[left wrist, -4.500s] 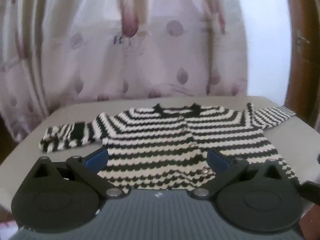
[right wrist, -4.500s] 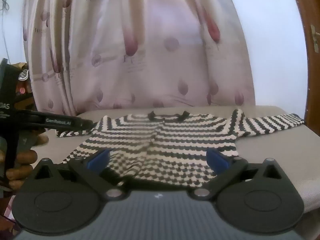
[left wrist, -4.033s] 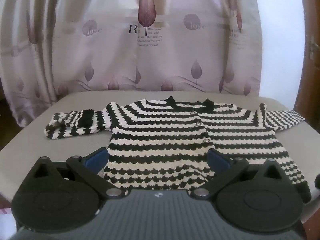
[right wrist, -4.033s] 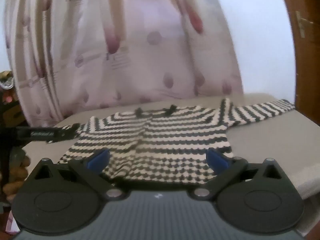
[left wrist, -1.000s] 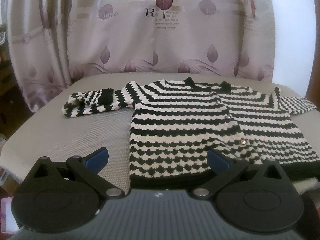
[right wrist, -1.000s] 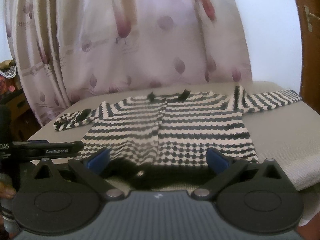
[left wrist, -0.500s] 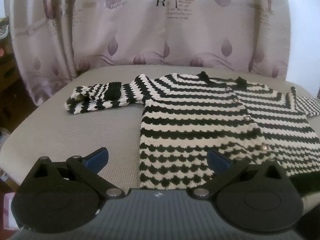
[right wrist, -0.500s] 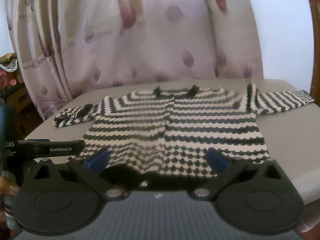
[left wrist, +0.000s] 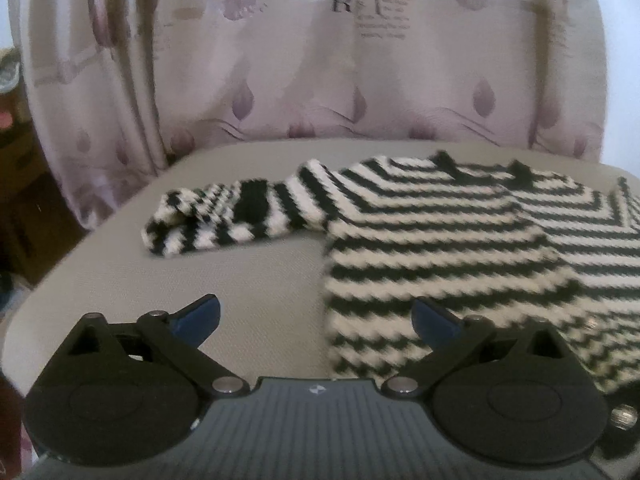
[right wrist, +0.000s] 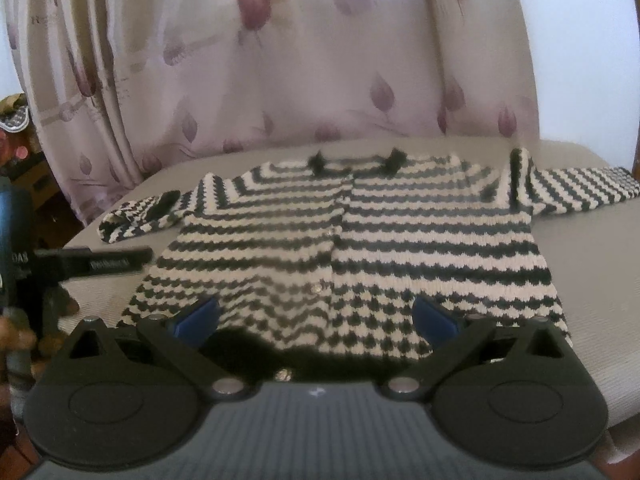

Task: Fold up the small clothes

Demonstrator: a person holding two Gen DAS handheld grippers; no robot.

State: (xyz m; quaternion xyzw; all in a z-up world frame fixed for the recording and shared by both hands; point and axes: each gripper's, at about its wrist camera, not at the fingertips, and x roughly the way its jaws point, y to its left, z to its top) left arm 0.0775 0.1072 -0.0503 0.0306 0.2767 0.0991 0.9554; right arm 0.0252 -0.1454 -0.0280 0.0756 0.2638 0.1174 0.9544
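Striped black-and-white cardigan (right wrist: 360, 256) lies flat across the middle of the grey table (right wrist: 600, 280), one sleeve doubled back at left (left wrist: 224, 216), the other stretched toward the right edge (right wrist: 580, 192). Right gripper (right wrist: 316, 320) hovers at the hem, jaws spread, empty. Left gripper (left wrist: 316, 320) is likewise released, at the cardigan's lower left corner. A leaf-print curtain (right wrist: 280, 60) fills the top.

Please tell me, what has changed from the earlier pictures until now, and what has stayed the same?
The left gripper moved left, toward the cardigan's bunched sleeve. Nothing was gripped or released: both grippers stay open, the right gripper still near the hem. The striped cardigan remains flat and unfolded.
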